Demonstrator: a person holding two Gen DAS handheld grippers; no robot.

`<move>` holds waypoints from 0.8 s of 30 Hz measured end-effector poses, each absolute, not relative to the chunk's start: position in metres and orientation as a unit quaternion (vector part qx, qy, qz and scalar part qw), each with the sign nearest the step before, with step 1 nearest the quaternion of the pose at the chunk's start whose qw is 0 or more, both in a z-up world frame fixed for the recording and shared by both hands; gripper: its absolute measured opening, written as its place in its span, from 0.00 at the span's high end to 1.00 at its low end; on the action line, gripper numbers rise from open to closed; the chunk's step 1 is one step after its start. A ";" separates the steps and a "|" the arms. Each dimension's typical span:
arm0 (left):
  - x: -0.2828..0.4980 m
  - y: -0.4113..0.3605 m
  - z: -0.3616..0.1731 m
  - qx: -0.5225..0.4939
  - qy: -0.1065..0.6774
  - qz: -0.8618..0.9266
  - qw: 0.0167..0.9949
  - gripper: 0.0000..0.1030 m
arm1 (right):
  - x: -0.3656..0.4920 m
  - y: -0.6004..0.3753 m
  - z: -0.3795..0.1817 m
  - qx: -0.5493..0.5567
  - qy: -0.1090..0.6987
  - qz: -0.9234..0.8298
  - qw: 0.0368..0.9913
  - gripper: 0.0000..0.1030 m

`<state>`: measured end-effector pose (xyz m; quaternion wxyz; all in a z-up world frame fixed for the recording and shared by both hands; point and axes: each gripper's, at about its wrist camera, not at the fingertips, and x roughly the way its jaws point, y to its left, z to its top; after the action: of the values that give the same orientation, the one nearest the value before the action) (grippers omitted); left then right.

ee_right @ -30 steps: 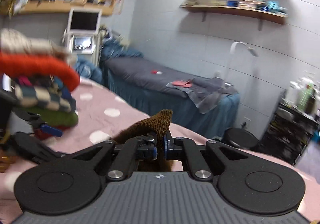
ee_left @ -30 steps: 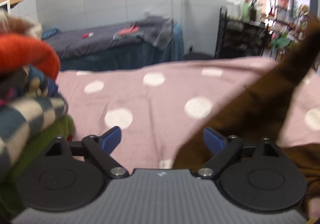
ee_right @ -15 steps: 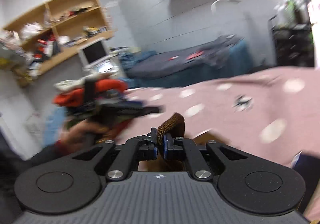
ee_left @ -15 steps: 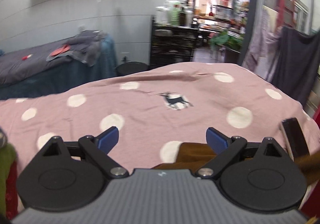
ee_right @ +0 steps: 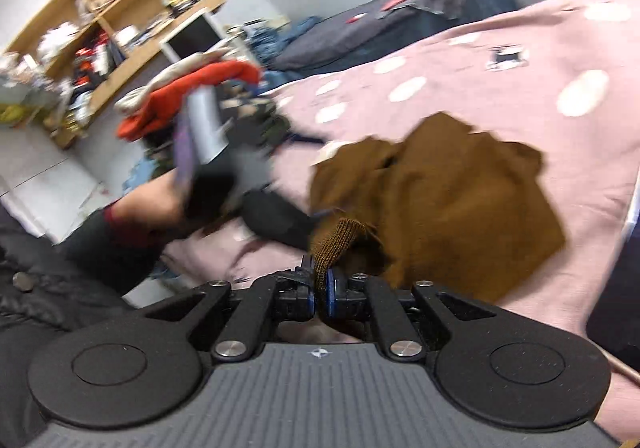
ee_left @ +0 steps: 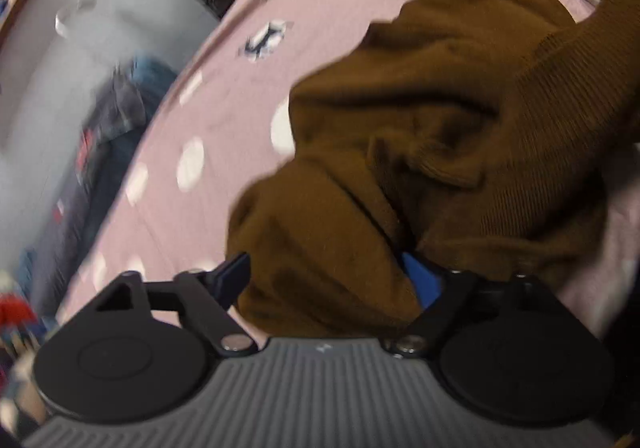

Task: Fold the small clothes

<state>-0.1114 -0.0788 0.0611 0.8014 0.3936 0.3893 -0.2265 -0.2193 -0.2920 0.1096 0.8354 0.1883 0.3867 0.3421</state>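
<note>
Left wrist view: my left tool (ee_left: 328,284) is closing around a bunched fold of the brown knit garment (ee_left: 440,119), pads not yet pressing, on the pink dotted bed cover (ee_left: 224,95).

Right wrist view: my right tool (ee_right: 319,290) is clenched on the ribbed cuff (ee_right: 336,240). Judged step: spreading the garment; the next move needs a firm left grip. No containers seen.

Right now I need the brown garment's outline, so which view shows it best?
The right wrist view: the brown garment lies almost whole on the pink cover. The left wrist view shows it only close up, bunched and cropped.
</note>
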 end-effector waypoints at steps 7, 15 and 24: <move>-0.129 -0.032 0.072 0.380 0.472 -0.248 0.756 0.18 | -0.219 -0.294 0.099 0.181 0.397 0.345 0.831 0.89; -0.132 -0.023 0.131 0.349 0.326 -0.367 0.798 0.04 | -0.228 -0.306 0.096 0.185 0.396 0.328 0.837 0.88; -0.097 -0.053 0.089 0.419 0.350 -0.540 0.641 0.43 | -0.226 -0.306 0.095 0.194 0.400 0.324 0.835 0.87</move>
<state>-0.0968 -0.0531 0.0891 0.6407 0.4194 0.3499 -0.5396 -0.2264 -0.3057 0.0951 0.8353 0.1937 0.3997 0.3239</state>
